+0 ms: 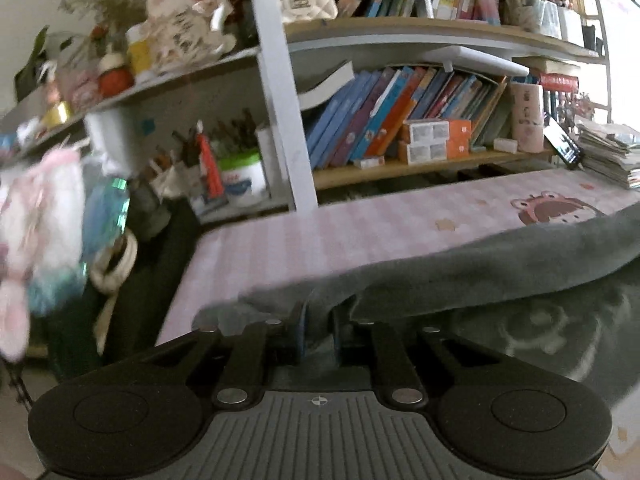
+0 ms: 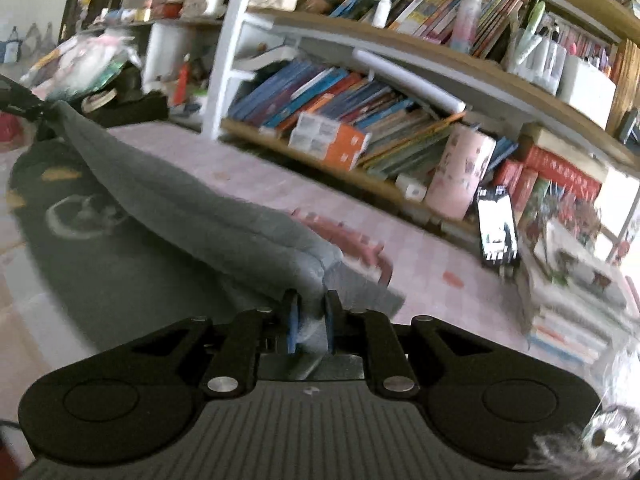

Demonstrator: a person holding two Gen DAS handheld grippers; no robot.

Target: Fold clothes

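Two hand-held grippers (image 1: 318,322) (image 2: 311,320) clamp grey garment (image 2: 192,208) | edge seemingly stretched lengthwise between them, above pink table (image 1: 320,232)

We see our left gripper (image 1: 318,320) pinched on the raised edge of a dark grey garment (image 1: 480,272), which stretches off to the right above a pink checked table cover (image 1: 340,232). Behind it, leaning books (image 1: 400,120) fill a wooden shelf (image 1: 420,164), with a white post (image 1: 280,92) in front.

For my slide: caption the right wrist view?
Right gripper pinching a grey garment's folded edge above the pink tabletop.
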